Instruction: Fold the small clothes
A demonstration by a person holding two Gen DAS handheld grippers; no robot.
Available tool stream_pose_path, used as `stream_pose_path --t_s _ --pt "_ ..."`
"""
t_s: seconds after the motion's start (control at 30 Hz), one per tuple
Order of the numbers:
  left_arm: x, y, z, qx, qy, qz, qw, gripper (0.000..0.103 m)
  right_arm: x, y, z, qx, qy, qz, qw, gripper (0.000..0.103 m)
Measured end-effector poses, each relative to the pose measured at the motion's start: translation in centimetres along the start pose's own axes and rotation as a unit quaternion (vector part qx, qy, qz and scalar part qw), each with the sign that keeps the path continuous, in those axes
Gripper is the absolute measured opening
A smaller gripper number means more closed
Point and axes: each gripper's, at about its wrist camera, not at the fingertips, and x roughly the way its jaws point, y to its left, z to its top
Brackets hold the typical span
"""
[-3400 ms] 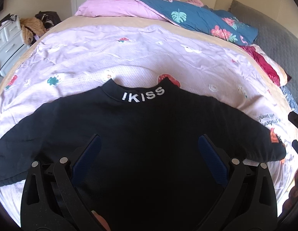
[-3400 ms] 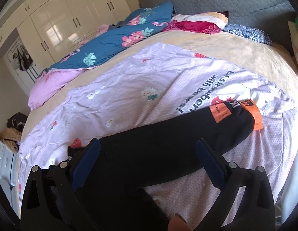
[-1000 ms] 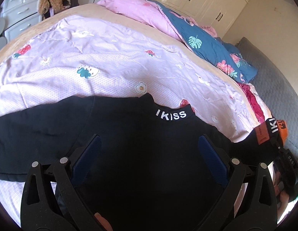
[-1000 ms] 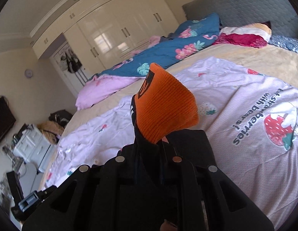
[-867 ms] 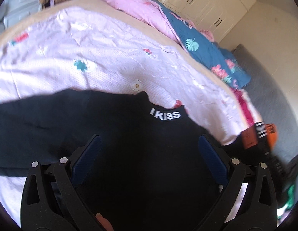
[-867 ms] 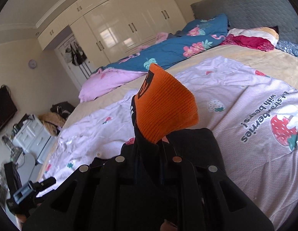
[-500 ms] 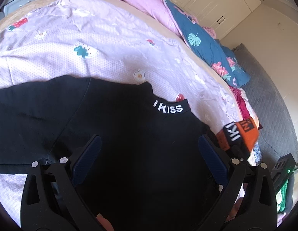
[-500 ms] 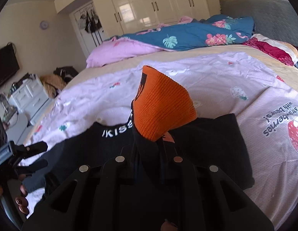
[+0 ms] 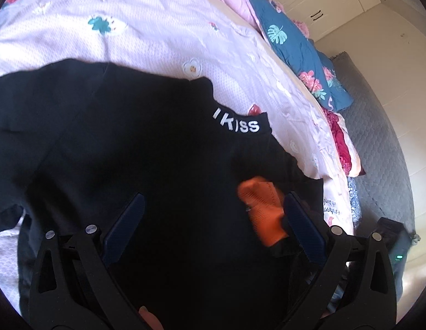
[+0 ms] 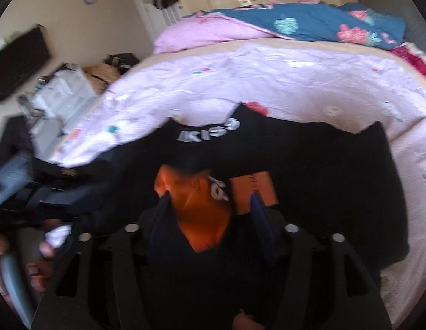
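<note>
A small black top (image 9: pixel 136 151) with white "IKISS" lettering on its collar lies flat on the pale pink bedspread (image 9: pixel 147 30). Its right sleeve is folded inward, so the orange cuff (image 9: pixel 263 209) rests on the black body. My left gripper (image 9: pixel 213 220) is open and empty, low over the garment. In the right wrist view the top (image 10: pixel 336 170) fills the middle. My right gripper (image 10: pixel 210 209) has its jaws parted, and the orange cuff (image 10: pixel 202 214) lies loose between them. The left sleeve stretches out to the left.
A pink quilt (image 10: pixel 202 35) and a blue floral quilt (image 10: pixel 323 24) are bunched at the head of the bed. A red cloth (image 9: pixel 340 145) lies at the right edge beside a grey mat (image 9: pixel 378 143). White drawers (image 10: pixel 61 90) and a dark TV (image 10: pixel 20 60) stand left of the bed.
My right gripper carried the orange-cuffed sleeve leftward over the black body, lowered it there and opened. The left gripper stayed open and shifted a little.
</note>
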Motion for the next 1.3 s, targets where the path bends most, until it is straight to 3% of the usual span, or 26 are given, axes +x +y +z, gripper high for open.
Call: stream_pose_path --t_s 0.1,0.2,0.23,0.33,0.37,0.53,0.63,0.83,1.03,1.3 --pt "0.6 0.2 -0.2 -0.002 0.011 -0.002 0.9999 0.095 -1.7 -1.2 0.7 0.032 -0.022 0.032 0.999 0.072" --pt "1.6 -0.3 -0.9 0.008 0.031 -0.017 0.9994 0.093 -2.8 -3.3 1.3 0.072 -0.039 0.019 0.996 0.072" --pt "1.9 -0.6 -1.2 0.012 0.037 -0.018 0.9991 0.088 -3.0 -4.1 1.3 0.085 -0.041 0.011 0.995 0.072" --pt "3.5 -1.5 -2.2 0.027 0.062 -0.021 0.9975 0.057 -3.5 -6.2 1.4 0.121 -0.044 -0.013 0.992 0.072" --pt "4.0 -1.7 -2.6 0.027 0.069 -0.022 0.997 0.051 -3.7 -6.6 1.5 0.129 -0.046 -0.015 0.991 0.072" --pt "5.3 -3.1 -3.5 0.044 0.069 -0.009 0.9966 0.049 -4.9 -8.3 1.7 0.148 -0.065 -0.038 0.986 0.072" --pt "5.4 -3.9 -3.6 0.056 0.062 -0.01 0.9965 0.009 -5.1 -8.8 1.8 0.153 -0.07 -0.046 0.985 0.072" --pt "3.7 -5.8 -3.2 0.087 0.037 -0.037 0.9948 0.007 -5.7 -9.5 1.9 0.153 -0.082 -0.074 0.982 0.072" --pt "-1.1 -8.5 -2.9 0.135 -0.033 -0.053 0.9888 0.005 -6.5 -10.4 1.9 0.165 -0.096 -0.082 0.978 0.072" --pt "-7.5 -9.2 -2.2 0.146 -0.118 -0.064 0.9801 0.005 -7.7 -10.1 2.2 0.143 -0.118 -0.11 0.977 0.072"
